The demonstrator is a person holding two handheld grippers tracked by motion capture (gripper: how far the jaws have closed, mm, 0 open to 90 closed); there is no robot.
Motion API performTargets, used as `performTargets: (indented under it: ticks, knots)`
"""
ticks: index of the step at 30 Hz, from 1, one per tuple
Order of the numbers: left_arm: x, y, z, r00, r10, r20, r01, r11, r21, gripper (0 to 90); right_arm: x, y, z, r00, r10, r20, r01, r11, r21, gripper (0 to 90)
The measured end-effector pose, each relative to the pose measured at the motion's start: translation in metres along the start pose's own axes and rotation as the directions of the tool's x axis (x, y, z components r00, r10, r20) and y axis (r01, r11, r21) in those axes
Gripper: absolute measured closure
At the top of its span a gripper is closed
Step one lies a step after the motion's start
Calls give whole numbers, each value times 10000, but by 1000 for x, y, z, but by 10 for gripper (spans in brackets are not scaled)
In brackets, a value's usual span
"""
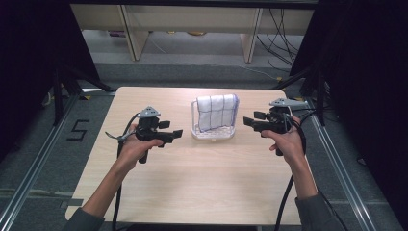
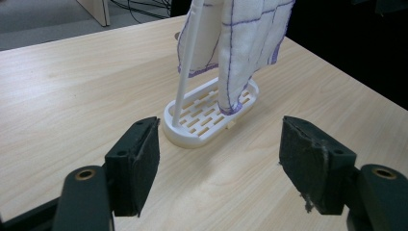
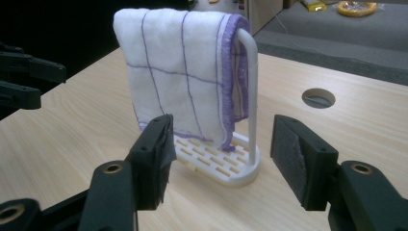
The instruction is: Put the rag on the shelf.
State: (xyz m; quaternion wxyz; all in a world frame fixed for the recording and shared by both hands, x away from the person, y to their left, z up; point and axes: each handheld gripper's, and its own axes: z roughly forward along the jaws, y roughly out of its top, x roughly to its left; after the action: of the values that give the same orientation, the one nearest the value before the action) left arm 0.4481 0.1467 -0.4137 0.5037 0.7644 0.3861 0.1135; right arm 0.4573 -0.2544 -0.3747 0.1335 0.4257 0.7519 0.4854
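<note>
Left gripper (image 1: 169,131) and right gripper (image 1: 251,119) hover either side of the rack (image 1: 213,131), jaws spread, nothing between them; the cloth (image 1: 217,111) hangs over its rail at mid-bench (image 1: 202,178). Risk, I'd say: tug the cloth sideways and the light rack tips or slides along.

Even overhead light keeps the table (image 1: 192,168) bright, while the surroundings left and right fall into deep black. Shadows are soft and faint. In both gripper views the near black jaws look slightly soft and the far background blurs.
</note>
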Motion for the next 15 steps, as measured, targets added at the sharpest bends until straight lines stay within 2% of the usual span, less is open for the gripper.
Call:
performTargets:
  ticks: [1, 2, 3, 5, 6, 8, 9, 10, 11, 12, 13, 14, 15]
  knots:
    - [0, -1, 1, 10000, 62, 45, -63, 9999, 109, 303, -2, -1, 1, 9993, -366, 51, 366, 9993, -67, 404]
    - [-1, -1, 1, 10000, 38, 81, -39, 9999, 94, 302, 1, -3, 1, 9999, -89, 72, 89, 9999, -61, 397]
    - [-3, -2, 2, 10000, 52, 81, -53, 9999, 109, 302, -1, -3, 0, 9995, -321, 37, 321, 9995, 49, 393]
    - [-4, -3, 3, 9999, 99, 139, -101, 9998, 142, 299, 2, -6, 1, 9999, -134, 8, 134, 9999, -58, 384]
    - [-5, -3, 3, 9997, 140, 196, -143, 9998, 161, 298, 0, -5, 1, 9991, -421, 104, 421, 9991, -38, 378]
    - [-6, -4, 3, 9996, 238, 168, -241, 9995, 198, 296, 3, -7, 1, 9999, -62, -83, 62, 10000, 52, 363]
    - [-7, -5, 3, 9995, 228, 228, -234, 9994, 258, 294, 5, -8, 1, 10000, 6, 1, -6, 10000, 39, 357]
    - [-7, -5, 3, 9994, 218, 255, -224, 9995, 210, 293, 3, -9, 1, 9995, -318, -15, 318, 9995, 76, 355]
    - [-7, -6, 3, 9992, 270, 310, -278, 9992, 278, 292, 5, -10, 1, 10000, -26, -70, 27, 9999, 98, 352]
    - [-9, -6, 2, 9994, 219, 271, -227, 9993, 298, 291, 6, -10, 1, 10000, -17, 12, 17, 10000, 65, 349]
    - [-9, -7, 2, 9993, 243, 275, -251, 9992, 300, 290, 4, -11, 2, 9993, -363, 19, 363, 9993, 95, 349]
    - [-10, -8, 2, 9995, 222, 225, -228, 9993, 283, 288, 7, -12, 1, 9999, 56, -152, -53, 9998, 174, 349]
    - [-9, -8, 2, 9993, 263, 269, -272, 9990, 343, 287, 7, -13, 2, 9999, -39, -127, 40, 9999, 116, 349]
